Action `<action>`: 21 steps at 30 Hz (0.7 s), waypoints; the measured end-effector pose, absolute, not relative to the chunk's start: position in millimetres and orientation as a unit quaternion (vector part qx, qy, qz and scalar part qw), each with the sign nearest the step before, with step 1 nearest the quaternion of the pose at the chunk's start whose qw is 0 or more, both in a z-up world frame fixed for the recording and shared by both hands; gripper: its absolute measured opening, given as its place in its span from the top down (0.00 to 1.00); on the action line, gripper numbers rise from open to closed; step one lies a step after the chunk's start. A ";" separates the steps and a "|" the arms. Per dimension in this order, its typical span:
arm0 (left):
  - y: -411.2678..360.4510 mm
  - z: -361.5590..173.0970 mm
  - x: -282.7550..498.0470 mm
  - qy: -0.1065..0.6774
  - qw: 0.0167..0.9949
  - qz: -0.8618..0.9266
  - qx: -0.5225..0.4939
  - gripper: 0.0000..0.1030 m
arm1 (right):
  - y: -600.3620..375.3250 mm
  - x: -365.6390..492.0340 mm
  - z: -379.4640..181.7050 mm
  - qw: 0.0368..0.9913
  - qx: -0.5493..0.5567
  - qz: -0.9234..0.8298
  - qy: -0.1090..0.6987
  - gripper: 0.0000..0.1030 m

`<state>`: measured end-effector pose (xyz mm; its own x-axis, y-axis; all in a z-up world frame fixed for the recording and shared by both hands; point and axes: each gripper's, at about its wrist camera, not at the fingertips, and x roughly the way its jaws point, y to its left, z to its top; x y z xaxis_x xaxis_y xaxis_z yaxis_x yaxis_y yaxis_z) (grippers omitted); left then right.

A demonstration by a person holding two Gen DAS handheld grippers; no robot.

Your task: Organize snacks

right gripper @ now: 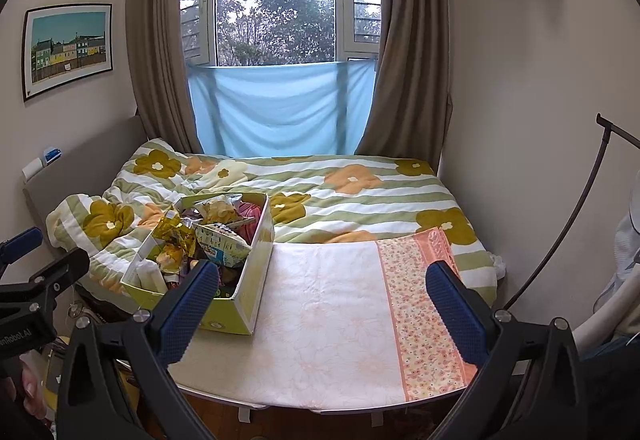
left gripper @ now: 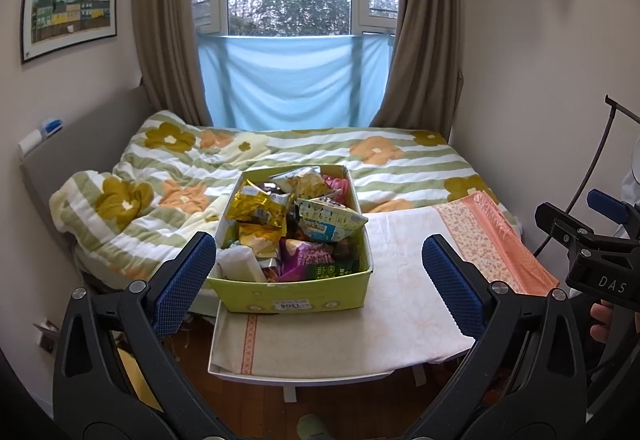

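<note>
A green cardboard box [left gripper: 292, 296] stands on a small cloth-covered table [left gripper: 400, 320] by the bed. It is heaped with several snack bags: a gold one [left gripper: 260, 206], a pale green one [left gripper: 328, 218], a purple one [left gripper: 306, 258]. My left gripper [left gripper: 318, 280] is open and empty, held back in front of the box. The box also shows in the right wrist view [right gripper: 248, 304] at the table's left end. My right gripper [right gripper: 320, 308] is open and empty, over the bare cloth to the right of the box.
The bed [right gripper: 360, 192] with a flowered striped blanket lies behind the table. A window with brown curtains [left gripper: 424, 40] is at the back. Walls close in on both sides. The right gripper's body shows at the right edge of the left wrist view [left gripper: 592, 248].
</note>
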<state>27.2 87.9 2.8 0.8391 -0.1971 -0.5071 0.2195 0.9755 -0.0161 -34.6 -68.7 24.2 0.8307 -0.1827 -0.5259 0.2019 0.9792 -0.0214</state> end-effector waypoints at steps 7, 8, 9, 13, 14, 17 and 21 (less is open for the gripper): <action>88.2 2.5 26.6 0.261 0.959 -0.108 0.022 0.01 | -68.9 -35.0 24.7 0.957 0.017 -0.101 0.273 0.00; 88.5 2.5 26.4 0.261 0.959 -0.108 0.022 0.01 | -68.9 -35.0 25.0 0.957 0.017 -0.102 0.272 0.00; 88.8 2.2 26.7 0.261 0.959 -0.107 0.022 0.01 | -68.8 -35.0 24.6 0.957 0.018 -0.102 0.273 0.00; 89.6 1.7 25.8 0.261 0.959 -0.106 0.023 0.01 | -69.0 -35.1 24.9 0.956 0.017 -0.103 0.274 0.00; 89.8 1.3 26.1 0.261 0.959 -0.105 0.023 0.01 | -70.4 -34.5 25.3 0.956 0.018 -0.103 0.274 0.00; 89.7 0.5 26.2 0.262 0.959 -0.107 0.022 0.01 | -71.7 -34.3 26.0 0.956 0.017 -0.103 0.273 0.00; 91.0 0.6 25.9 0.260 0.959 -0.109 0.018 0.01 | -71.2 -34.5 25.4 0.956 0.017 -0.103 0.273 0.00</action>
